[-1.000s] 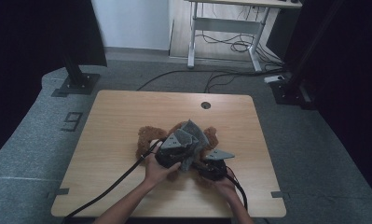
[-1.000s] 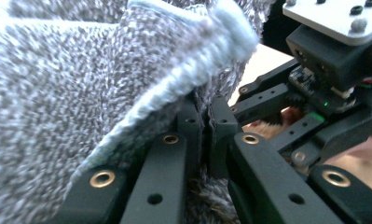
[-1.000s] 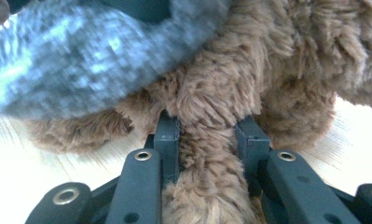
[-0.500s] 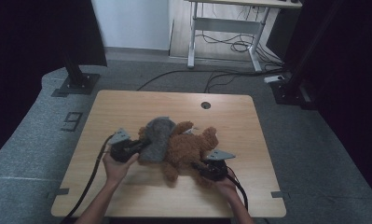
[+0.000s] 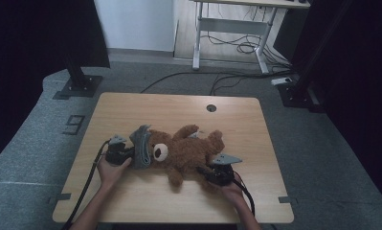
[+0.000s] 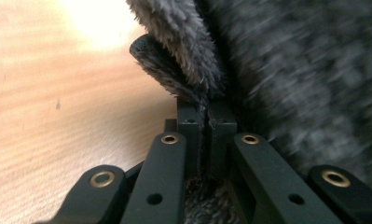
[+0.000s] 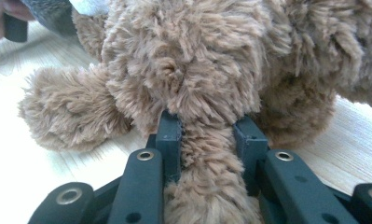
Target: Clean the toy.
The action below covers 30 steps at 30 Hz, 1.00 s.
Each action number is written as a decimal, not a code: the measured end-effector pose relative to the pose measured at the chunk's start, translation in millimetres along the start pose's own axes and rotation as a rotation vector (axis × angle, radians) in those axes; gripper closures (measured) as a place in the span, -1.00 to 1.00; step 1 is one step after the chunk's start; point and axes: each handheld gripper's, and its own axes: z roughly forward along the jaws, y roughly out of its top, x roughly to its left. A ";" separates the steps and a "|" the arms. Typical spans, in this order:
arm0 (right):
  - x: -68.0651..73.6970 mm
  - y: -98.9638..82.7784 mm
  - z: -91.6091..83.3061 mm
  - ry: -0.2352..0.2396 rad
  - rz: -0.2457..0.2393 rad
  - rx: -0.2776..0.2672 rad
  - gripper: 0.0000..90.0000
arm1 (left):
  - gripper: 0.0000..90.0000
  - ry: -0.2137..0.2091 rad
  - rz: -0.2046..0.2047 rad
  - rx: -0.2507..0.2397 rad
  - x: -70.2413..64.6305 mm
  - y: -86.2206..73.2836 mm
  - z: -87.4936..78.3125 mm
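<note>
Wooden table point(image 5: 131, 110); gripped teddy bear point(image 5: 186, 151)

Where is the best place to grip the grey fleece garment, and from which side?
Grip the grey fleece garment at its free edge beyond the teddy bear's head, coming from the table's left. There the cloth folds thin and loose, while the bear's bulk blocks the other side.

Teddy bear point(image 5: 186, 151) lay on table point(image 5: 131, 108), near-centre; cloth point(image 5: 141, 146) at its left end; left gripper point(image 5: 126, 154) left, right gripper point(image 5: 208, 173) near-right.
</note>
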 end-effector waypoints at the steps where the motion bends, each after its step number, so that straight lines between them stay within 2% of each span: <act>1: 0.0 -0.2 0.0 0.000 0.000 -0.001 0.53 | 0.91 0.001 -0.008 0.007 2.4 -1.1 2.1; 6: -0.4 -0.1 -0.1 0.002 0.002 0.001 0.53 | 0.90 0.001 -0.038 -0.023 5.7 5.7 -3.4; 8: -0.7 -0.2 0.1 0.005 0.003 0.000 0.53 | 0.89 -0.026 -0.034 -0.046 3.1 13.4 -5.6; 9: -0.9 -0.1 0.1 0.006 0.003 0.000 0.53 | 0.90 -0.040 -0.021 -0.060 -1.8 19.6 -7.2; 11: -1.0 -0.1 0.0 0.004 0.002 0.004 0.53 | 0.90 -0.040 0.004 -0.084 -11.0 28.3 -10.7; 13: -2.0 -0.4 -0.5 -0.005 0.006 0.010 0.53 | 0.90 -0.047 0.011 -0.118 -20.3 37.1 -17.6; 15: -4.8 -1.3 -1.5 -0.015 0.018 0.011 0.53 | 0.91 -0.079 0.016 -0.166 -29.9 43.8 -27.8; 20: -9.2 -3.0 -3.7 -0.031 0.024 0.019 0.55 | 0.91 -0.120 0.074 -0.259 -53.2 55.6 -54.2; 22: -8.6 -2.9 -3.6 -0.030 0.020 0.019 0.55 | 0.91 -0.159 0.088 -0.289 -59.7 60.3 -62.2; 25: -6.0 -2.5 -1.8 -0.018 0.002 0.012 0.55 | 0.90 -0.198 0.122 -0.300 -73.5 68.4 -66.2; 27: -2.3 -1.7 0.4 -0.018 -0.021 0.008 0.55 | 0.90 -0.173 0.162 -0.289 -84.0 73.5 -60.6; 30: -1.4 -1.7 0.1 -0.022 -0.029 0.014 0.56 | 0.90 -0.184 0.159 -0.269 -89.6 80.4 -44.6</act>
